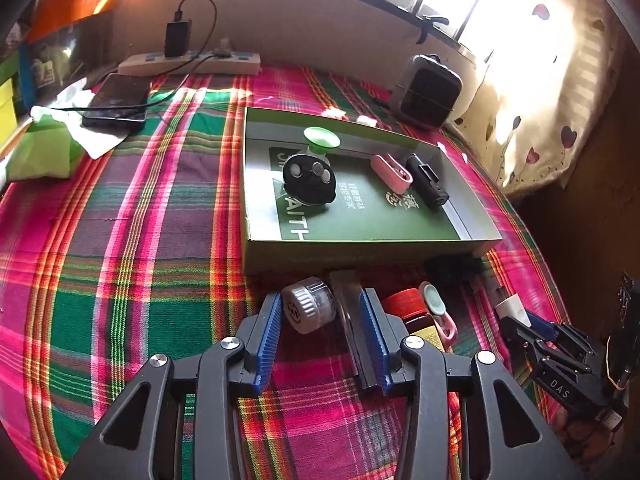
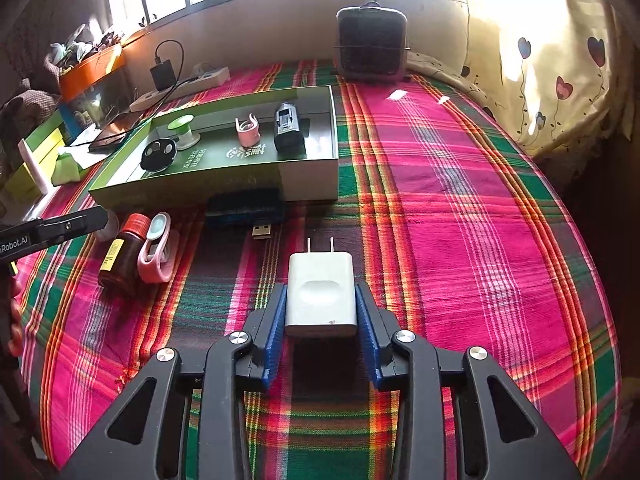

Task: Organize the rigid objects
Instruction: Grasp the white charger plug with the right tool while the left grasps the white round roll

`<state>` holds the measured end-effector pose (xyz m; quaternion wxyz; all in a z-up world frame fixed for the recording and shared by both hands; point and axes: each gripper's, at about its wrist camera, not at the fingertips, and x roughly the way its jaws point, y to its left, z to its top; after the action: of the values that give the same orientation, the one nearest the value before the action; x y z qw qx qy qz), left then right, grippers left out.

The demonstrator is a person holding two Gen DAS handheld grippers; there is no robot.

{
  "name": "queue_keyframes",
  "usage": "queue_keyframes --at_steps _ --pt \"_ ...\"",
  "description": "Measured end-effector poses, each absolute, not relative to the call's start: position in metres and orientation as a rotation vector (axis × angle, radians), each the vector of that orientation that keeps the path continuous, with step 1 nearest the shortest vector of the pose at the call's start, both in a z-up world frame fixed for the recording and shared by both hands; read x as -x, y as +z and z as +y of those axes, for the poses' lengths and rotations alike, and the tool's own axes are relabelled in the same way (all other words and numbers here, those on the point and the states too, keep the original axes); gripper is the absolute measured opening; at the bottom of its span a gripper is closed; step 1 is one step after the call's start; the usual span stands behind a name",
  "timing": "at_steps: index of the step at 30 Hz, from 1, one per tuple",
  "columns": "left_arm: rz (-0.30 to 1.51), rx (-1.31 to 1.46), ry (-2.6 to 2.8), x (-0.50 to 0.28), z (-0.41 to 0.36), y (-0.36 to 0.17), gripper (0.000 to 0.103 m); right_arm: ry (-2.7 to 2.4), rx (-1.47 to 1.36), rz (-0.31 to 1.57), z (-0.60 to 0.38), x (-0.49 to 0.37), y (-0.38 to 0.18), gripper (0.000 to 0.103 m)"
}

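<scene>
My right gripper is shut on a white wall charger that rests on the plaid cloth, prongs pointing away. A small grey-capped clear cylinder lies between the open fingers of my left gripper, close to the left pad. A thin metal strip runs along the right pad. Just beyond stands a shallow green box, which holds a black round disc, a green spool, a pink clip and a black device. A red-capped brown bottle and a pink winder lie in front of the box.
A dark USB gadget sits against the box's front wall. At the back are a power strip with a plugged adapter, a phone, and a small grey fan. A green pouch lies far left. A curtain hangs on the right.
</scene>
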<state>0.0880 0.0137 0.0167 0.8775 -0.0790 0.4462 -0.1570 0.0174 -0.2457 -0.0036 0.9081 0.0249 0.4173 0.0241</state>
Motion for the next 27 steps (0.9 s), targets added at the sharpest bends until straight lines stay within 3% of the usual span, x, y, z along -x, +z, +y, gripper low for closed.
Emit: queue_keyframes --at_steps 27 --pt "0.9 0.114 -0.153 -0.09 0.011 0.009 0.036 0.088 -0.076 0.86 -0.275 -0.022 -0.004 0.035"
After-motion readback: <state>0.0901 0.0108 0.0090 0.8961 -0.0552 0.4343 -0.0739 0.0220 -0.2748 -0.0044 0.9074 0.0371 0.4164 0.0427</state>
